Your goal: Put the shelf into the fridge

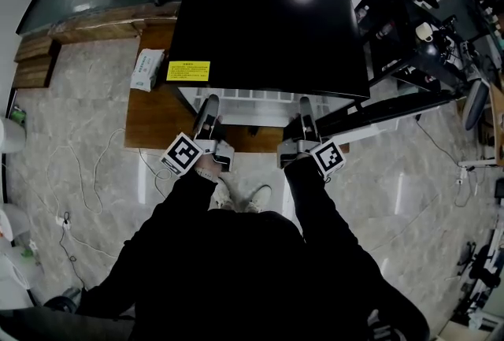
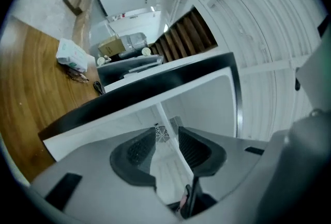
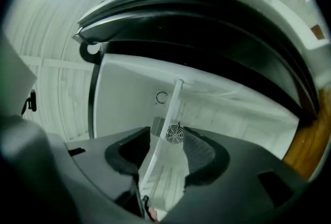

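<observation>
While I look down through the head view, the black-topped fridge [image 1: 268, 24] stands on a low wooden surface [image 1: 150, 123] with its door [image 1: 394, 107] swung wide to its right. Both claws point level into its open front, just under the front edge of its top. The left claw [image 1: 209, 105] is at the left side of the fridge opening and the right claw [image 1: 305, 105] at the right side. In each claw's own view the white shelf [image 3: 170, 114] shows edge-on as a thin strip running between the dark pads [image 3: 199, 153] and on into the fridge's white inside, toward the small round fan [image 3: 175, 134] on the back wall. Both claws are spread. The strip sits in the gap of each with space beside it, so neither is pinching the shelf. A yellow label [image 1: 188, 70] sits on the front left corner of the fridge top, and a white packet [image 1: 147, 68] lies on the surface just left of the fridge.
</observation>
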A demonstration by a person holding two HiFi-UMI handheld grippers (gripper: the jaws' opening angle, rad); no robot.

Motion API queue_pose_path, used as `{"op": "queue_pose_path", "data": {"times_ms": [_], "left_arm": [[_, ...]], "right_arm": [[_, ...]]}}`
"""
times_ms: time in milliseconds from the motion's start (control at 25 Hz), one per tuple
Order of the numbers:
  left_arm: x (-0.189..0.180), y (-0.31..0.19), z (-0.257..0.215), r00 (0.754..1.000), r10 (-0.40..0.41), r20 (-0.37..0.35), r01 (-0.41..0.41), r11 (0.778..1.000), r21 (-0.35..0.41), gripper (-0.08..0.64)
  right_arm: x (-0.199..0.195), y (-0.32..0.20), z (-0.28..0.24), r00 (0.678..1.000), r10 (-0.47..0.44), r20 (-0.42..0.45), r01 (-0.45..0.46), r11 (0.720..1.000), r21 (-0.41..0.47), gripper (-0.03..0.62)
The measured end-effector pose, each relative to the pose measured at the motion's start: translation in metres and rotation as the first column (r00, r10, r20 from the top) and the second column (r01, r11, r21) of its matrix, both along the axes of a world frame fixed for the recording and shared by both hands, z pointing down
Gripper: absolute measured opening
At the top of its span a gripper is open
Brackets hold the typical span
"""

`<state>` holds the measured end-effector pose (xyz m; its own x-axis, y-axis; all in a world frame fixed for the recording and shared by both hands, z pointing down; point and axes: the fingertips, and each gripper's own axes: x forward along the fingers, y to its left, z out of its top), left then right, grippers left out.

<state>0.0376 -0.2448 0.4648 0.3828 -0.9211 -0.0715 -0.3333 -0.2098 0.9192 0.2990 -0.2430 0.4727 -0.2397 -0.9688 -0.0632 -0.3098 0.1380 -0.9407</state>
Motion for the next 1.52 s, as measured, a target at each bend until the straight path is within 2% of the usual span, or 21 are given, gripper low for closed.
{"op": "queue_pose_path", "data": {"times_ms": [80,120,160,200,240,320,360,400,480,560,600,680,760,880,1200,1320,1520], "left_arm": [[0.01,0.028,0.0,0.992,0.08,0.099,-0.083,0.996,0.026,0.129],[0.015,0.042,-0.003,0.981,0.119,0.155,-0.127,0.991,0.047,0.129],[0.021,0.057,-0.006,0.962,0.155,0.226,-0.175,0.982,0.07,0.129],[0.028,0.071,-0.01,0.932,0.186,0.31,-0.224,0.97,0.092,0.129],[0.034,0.084,-0.015,0.892,0.209,0.401,-0.274,0.955,0.11,0.129],[0.045,0.107,-0.024,0.794,0.226,0.564,-0.362,0.922,0.14,0.128],[0.049,0.116,-0.03,0.749,0.222,0.624,-0.394,0.906,0.151,0.127],[0.052,0.124,-0.037,0.714,0.213,0.667,-0.417,0.895,0.161,0.121],[0.057,0.135,-0.051,0.667,0.19,0.72,-0.449,0.874,0.184,0.056],[0.064,0.145,-0.063,0.631,0.172,0.756,-0.481,0.852,0.207,0.006],[0.067,0.148,-0.068,0.618,0.165,0.769,-0.494,0.842,0.215,0.006],[0.072,0.154,-0.073,0.603,0.153,0.783,-0.504,0.834,0.225,0.006],[0.075,0.157,-0.075,0.594,0.145,0.792,-0.503,0.834,0.224,0.006],[0.081,0.16,-0.075,0.588,0.141,0.796,-0.505,0.833,0.226,0.006],[0.092,0.166,-0.07,0.597,0.189,0.78,-0.523,0.829,0.199,0.006],[0.093,0.166,-0.072,0.595,0.177,0.784,-0.527,0.823,0.214,0.006],[0.093,0.167,-0.07,0.602,0.178,0.779,-0.523,0.825,0.216,0.006]], "right_arm": [[-0.012,0.023,-0.003,0.989,-0.091,-0.119,0.092,0.996,0.004,0.189],[-0.019,0.034,-0.008,0.969,-0.14,-0.203,0.146,0.989,0.014,0.174],[-0.025,0.045,-0.015,0.934,-0.185,-0.305,0.203,0.979,0.028,0.148],[-0.032,0.056,-0.022,0.884,-0.218,-0.414,0.259,0.965,0.044,0.123],[-0.039,0.067,-0.03,0.822,-0.236,-0.518,0.31,0.949,0.06,0.095],[-0.052,0.089,-0.047,0.701,-0.243,-0.67,0.398,0.914,0.085,0.042],[-0.059,0.1,-0.054,0.654,-0.244,-0.716,0.436,0.895,0.093,0.031],[-0.065,0.109,-0.061,0.616,-0.246,-0.749,0.47,0.877,0.099,0.029],[-0.075,0.124,-0.07,0.556,-0.238,-0.796,0.521,0.846,0.111,0.023],[-0.082,0.137,-0.076,0.519,-0.221,-0.826,0.55,0.826,0.125,0.006],[-0.084,0.142,-0.078,0.51,-0.214,-0.833,0.56,0.818,0.132,0.006],[-0.088,0.149,-0.081,0.499,-0.205,-0.842,0.573,0.807,0.144,0.005],[-0.091,0.154,-0.081,0.484,-0.197,-0.853,0.581,0.801,0.145,0.005],[-0.095,0.16,-0.084,0.465,-0.188,-0.865,0.592,0.793,0.145,0.005],[-0.095,0.163,-0.084,0.474,-0.203,-0.857,0.597,0.789,0.143,0.005],[-0.094,0.163,-0.084,0.476,-0.202,-0.856,0.598,0.788,0.147,0.005],[-0.096,0.162,-0.088,0.479,-0.187,-0.858,0.605,0.778,0.169,0.005]]}}
